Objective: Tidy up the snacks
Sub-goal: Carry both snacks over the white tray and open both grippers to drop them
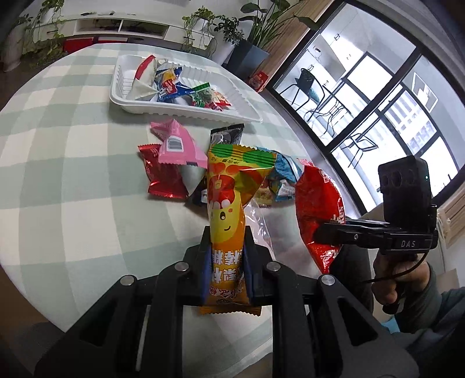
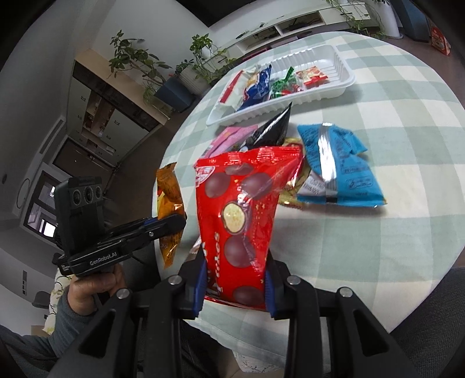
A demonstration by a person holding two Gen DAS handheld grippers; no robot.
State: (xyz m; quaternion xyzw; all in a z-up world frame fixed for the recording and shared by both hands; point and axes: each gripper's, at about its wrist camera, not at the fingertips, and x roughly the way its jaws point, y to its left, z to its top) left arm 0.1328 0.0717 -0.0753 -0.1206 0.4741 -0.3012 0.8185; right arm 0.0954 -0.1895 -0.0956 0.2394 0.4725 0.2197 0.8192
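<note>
My left gripper (image 1: 226, 241) is shut on a yellow-orange snack packet (image 1: 229, 203), which stands upright between the pads above the table. In the right wrist view, the same left gripper (image 2: 174, 224) and orange packet (image 2: 170, 192) show at the left, in a person's hand. My right gripper (image 2: 235, 258) is shut on a red bag of chocolate balls (image 2: 244, 197), lifted off the cloth. That red bag (image 1: 316, 203) hangs at the right of the left wrist view. A white tray (image 1: 186, 113) (image 2: 343, 84) at the far side holds several snacks.
Loose packets lie between me and the tray: pink (image 1: 177, 145), red (image 1: 162, 177), black (image 1: 226, 133) and blue (image 2: 340, 171). A green-white checked cloth (image 1: 72, 174) covers the round table. Potted plants (image 1: 203, 26) and a large window (image 1: 377, 101) stand beyond its edge.
</note>
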